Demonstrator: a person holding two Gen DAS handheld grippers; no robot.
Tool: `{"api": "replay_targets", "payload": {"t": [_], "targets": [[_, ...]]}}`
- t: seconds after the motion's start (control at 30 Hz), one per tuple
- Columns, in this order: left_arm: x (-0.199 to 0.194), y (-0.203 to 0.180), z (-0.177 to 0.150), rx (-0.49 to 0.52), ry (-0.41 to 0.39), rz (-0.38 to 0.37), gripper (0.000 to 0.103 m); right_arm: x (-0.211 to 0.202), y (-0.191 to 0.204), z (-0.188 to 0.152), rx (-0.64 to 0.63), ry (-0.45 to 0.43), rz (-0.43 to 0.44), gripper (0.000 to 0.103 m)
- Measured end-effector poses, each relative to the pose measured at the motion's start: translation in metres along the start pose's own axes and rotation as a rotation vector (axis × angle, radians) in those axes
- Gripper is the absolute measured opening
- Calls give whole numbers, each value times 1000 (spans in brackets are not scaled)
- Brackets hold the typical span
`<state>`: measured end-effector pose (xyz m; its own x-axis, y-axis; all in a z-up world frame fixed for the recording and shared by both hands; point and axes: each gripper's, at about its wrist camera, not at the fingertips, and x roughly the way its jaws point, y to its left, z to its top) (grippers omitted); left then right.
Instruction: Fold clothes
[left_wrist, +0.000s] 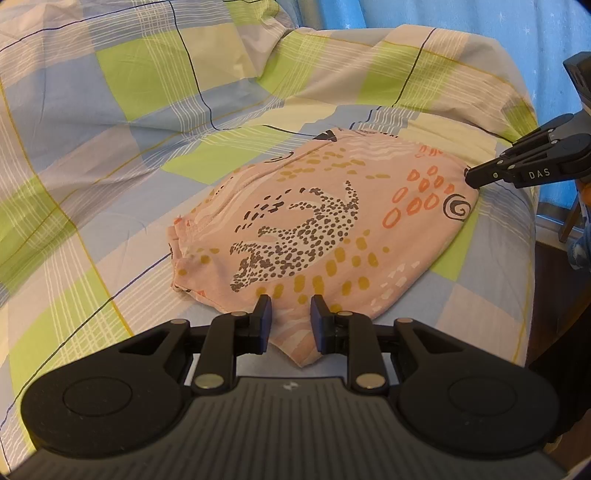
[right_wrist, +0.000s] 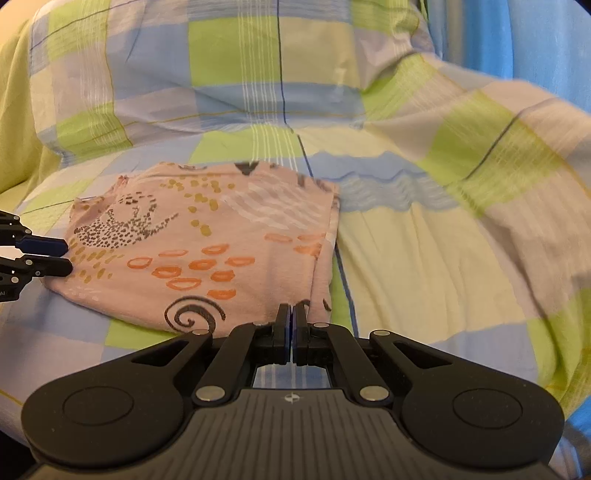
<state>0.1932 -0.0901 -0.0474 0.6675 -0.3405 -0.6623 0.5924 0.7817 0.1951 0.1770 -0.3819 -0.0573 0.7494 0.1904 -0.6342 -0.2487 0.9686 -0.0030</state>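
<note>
One folded pink patterned garment (left_wrist: 325, 229) lies flat on the checked bed cover (left_wrist: 110, 155), its long axis running between the two grippers. The left gripper (left_wrist: 290, 319) stands partly open, straddling one corner. The right gripper (right_wrist: 293, 325) is pressed closed at the opposite edge; whether it pinches fabric is unclear.

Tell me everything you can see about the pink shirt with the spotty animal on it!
The pink shirt looks like soft, thin cloth, printed with a dark spotted animal, orange rings, mustard dots, white dashes and a black spiral. It lies folded into a compact, slightly rumpled shape on the checked bedspread. The left hand-held gripper is open, its fingers straddling one edge. The right hand-held gripper is shut at the edge near the spiral; whether it pinches the cloth is unclear.
</note>
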Motion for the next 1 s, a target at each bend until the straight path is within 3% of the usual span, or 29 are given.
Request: {"api": "replay_targets", "payload": {"t": [0.13, 0.3, 0.5, 0.6, 0.7, 0.83, 1.0], "targets": [[-3, -2, 6, 2, -33, 24, 21, -11, 17, 3, -86, -87, 33, 6], [2, 3, 19, -51, -77, 17, 21, 1, 27, 12, -80, -66, 108, 8], [30, 17, 31, -72, -32, 24, 21, 29, 28, 31, -116, -27, 154, 8], [39, 32, 28, -109, -14, 40, 24, 41, 22, 34, -126, -6, 98, 4], [34, 46, 28, -160, -33, 102, 17, 39, 6, 39, -47, -49, 50, 8], [32, 54, 41, -238, -116, 74, 17, 45, 1, 58, -1, -107, 148, 13], [61, 48, 66, -160, -93, 70, 18, 89, 12, 80, -55, -55, 261, 19]]}}
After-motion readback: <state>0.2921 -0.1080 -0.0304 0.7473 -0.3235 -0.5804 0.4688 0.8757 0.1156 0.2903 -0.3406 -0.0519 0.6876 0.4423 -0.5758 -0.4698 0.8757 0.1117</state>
